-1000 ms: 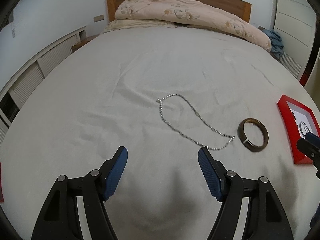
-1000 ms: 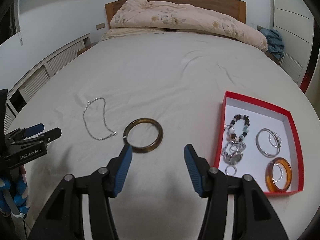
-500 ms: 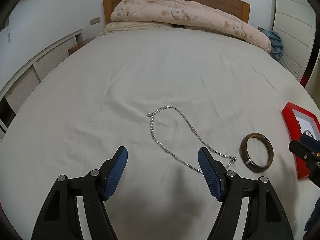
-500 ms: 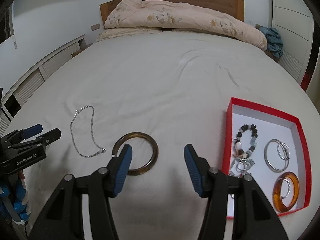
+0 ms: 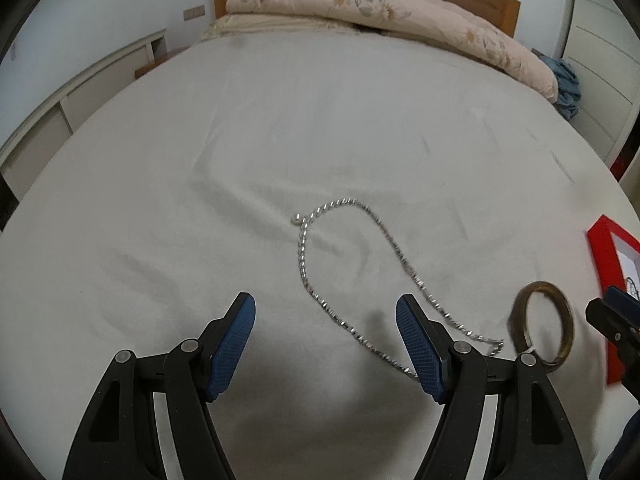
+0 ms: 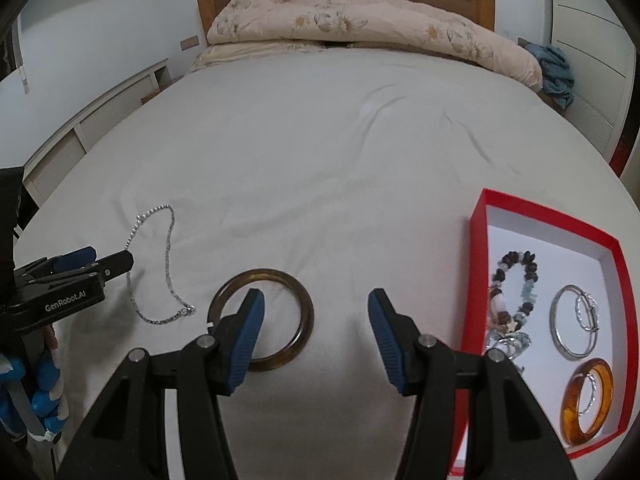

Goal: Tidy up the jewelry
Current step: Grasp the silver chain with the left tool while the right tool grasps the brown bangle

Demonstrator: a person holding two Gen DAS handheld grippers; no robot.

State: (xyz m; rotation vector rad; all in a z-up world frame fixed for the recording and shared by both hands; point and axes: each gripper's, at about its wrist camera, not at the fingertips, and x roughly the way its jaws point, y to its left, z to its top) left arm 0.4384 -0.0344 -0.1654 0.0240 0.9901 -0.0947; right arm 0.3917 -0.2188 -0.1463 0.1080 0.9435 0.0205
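Right gripper (image 6: 316,296): half open, nothing between the jaws, pointed steeply down at the bed (image 6: 320,168). Left gripper (image 5: 325,304): wider, also empty, angled down the same way.

Key relation, right side: bangle (image 6: 262,273) flat on the bed, just ahead of the right gripper toward 10 o'clock, not centred in the gap. Left pad (image 6: 246,336) in front of the bangle's near-left rim in the wrist view; right pad over bare sheet. Cannot tell whether the pad touches the rim or hangs above it. Likely calls for a small shift toward 9 o'clock, to bring one side of the rim between the jaws. Round, so no long axis to match.

Key relation, left side: chain (image 5: 301,256) spread as an open loop ahead of the left gripper, from 12 to 2 o'clock. Long axis from far end at 11 o'clock to clasp end at 4 o'clock, near strand passing behind the right pad (image 5: 418,350). Clasp end just beside the bangle.

Nearer hand: right for the bangle, left for the chain.

Box (image 6: 478,264), red-rimmed, at 3 o'clock from the right gripper, near; already holding beads and several other bangles. From the left gripper, well apart at 3 o'clock, past the bangle.

Judged stage: approach to pick up, two pieces left on the bed.
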